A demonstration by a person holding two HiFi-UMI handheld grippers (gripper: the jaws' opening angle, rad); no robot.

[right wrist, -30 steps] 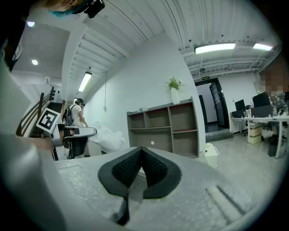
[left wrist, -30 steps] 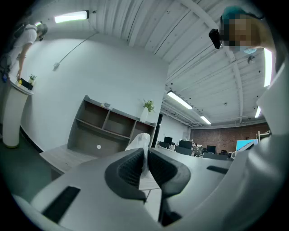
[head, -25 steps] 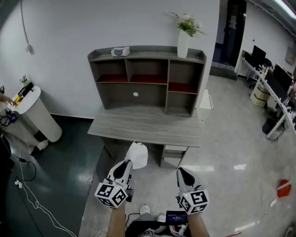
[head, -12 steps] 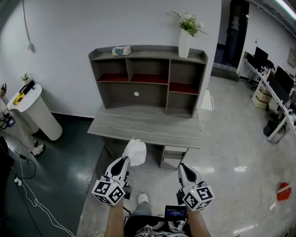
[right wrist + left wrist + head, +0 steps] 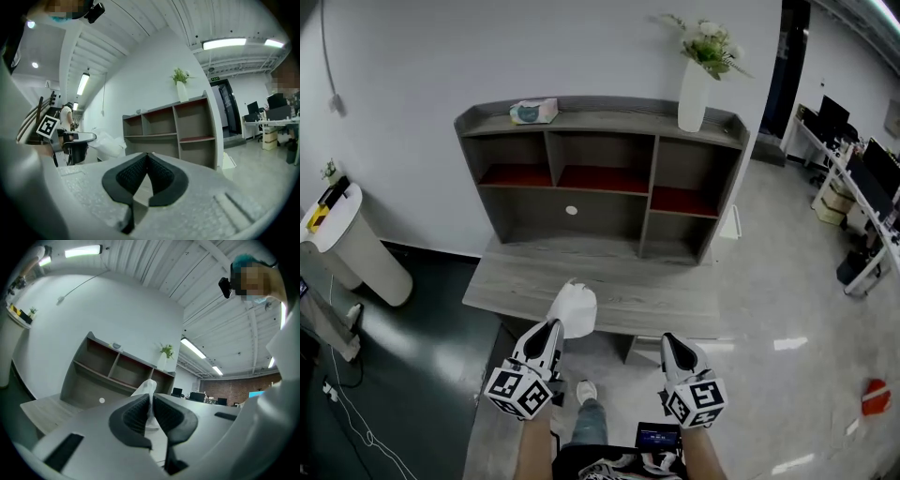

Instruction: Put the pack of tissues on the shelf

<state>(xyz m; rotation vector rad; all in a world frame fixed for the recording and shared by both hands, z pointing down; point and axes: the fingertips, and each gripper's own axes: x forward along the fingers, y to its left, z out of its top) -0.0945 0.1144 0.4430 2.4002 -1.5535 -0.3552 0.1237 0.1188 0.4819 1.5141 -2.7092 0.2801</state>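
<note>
The pack of tissues is a white, soft plastic pack, pinched at its near end by my left gripper, which is shut on it. It hangs over the front edge of the grey desk. In the left gripper view the pack sticks up between the dark pads. My right gripper is level with the left one, shut with nothing in it. The grey shelf unit stands on the desk ahead, its compartments bare. The right gripper view shows the pack at its left.
A white vase with flowers stands on the shelf's top at the right, and a small tissue box at the left. A white round bin is at the far left. Office desks stand at the right.
The desk and shelf have come nearer and larger in the head view. Both grippers keep their places in the frame, the left still holding the pack, now at the desk's front edge.
</note>
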